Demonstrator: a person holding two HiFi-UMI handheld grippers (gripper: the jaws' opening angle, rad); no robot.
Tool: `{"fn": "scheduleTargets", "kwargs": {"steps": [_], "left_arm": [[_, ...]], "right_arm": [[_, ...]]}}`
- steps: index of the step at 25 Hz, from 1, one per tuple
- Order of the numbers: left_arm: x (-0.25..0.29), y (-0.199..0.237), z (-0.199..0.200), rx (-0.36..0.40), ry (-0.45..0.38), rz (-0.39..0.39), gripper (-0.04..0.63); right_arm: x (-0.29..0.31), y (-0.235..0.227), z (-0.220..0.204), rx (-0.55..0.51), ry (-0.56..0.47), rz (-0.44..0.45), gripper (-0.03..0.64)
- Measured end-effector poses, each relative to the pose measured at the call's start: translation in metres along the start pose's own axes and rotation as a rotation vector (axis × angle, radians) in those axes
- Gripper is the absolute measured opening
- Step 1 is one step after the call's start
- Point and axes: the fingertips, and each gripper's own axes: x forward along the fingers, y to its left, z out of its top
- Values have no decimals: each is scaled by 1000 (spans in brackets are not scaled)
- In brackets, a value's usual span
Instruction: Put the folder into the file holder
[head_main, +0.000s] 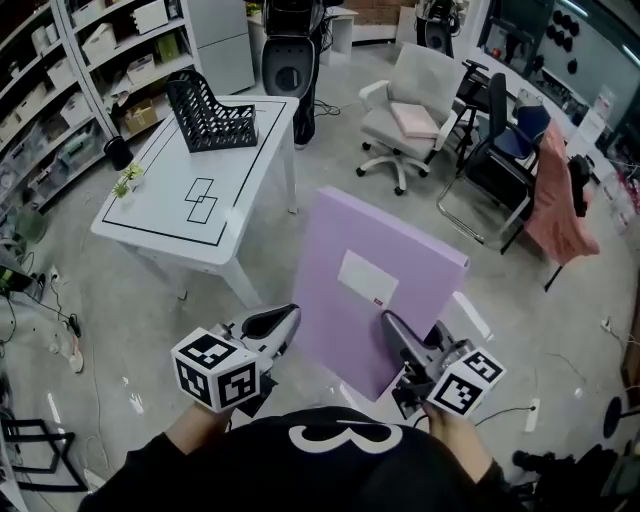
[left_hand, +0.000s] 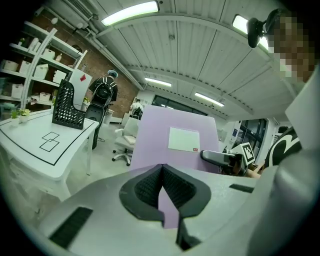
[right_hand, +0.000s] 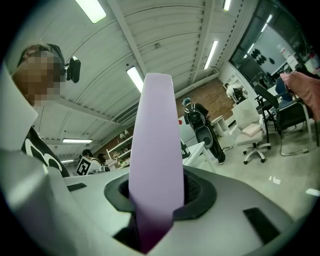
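While both grippers gripped it, the folder (head_main: 345, 330) hung in the air over bare floor, just off the table's (head_main: 160, 205) near right corner and well apart from the file holder (head_main: 212, 115).

Folder: flat lilac cover, tilted, with the front face up toward the head view. It carried one white rectangular label (head_main: 366, 277) with a small red mark at the label's corner. The right gripper view showed it edge-on as a thin lilac blade.

Left gripper (head_main: 283, 322): jaws closed onto the folder's near left edge, with a lilac strip showing between them in the left gripper view. Right gripper (head_main: 398, 342): jaws clamped on the near right edge, the folder running up between them.

Count: one folder, one file holder, two grippers, one table, two chairs.

File holder: black mesh, upright at the table's far end, with its open slots up. The white tabletop had a black border line and two outlined rectangles (head_main: 201, 200) at mid-table. A small plant (head_main: 127, 180) stood at the left edge. The top between the holder and the near edge lay bare apart from those outlines.

Room: open grey floor ran between the folder and the table legs. A white office chair (head_main: 405, 115) and a dark chair (head_main: 505, 140) stood far right, with a pink cloth (head_main: 555, 205) draped beside them. Shelves (head_main: 60, 90) lined the far left.
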Motion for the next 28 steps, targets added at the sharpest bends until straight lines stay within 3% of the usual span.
{"fn": "scheduleTargets", "kwargs": {"steps": [12,20,28], "left_arm": [[43,1,25,16,-24,-27,5],[85,70,55,-23,-34,-26,5],[148,170,128,-40,-48,-12,5]], "right_arm": [[-2,-30,43,-32,-54,-3,144],[63,-74,63,-34,-42,-20,144],[174,-133,114,-52,-18,-13,144]]}}
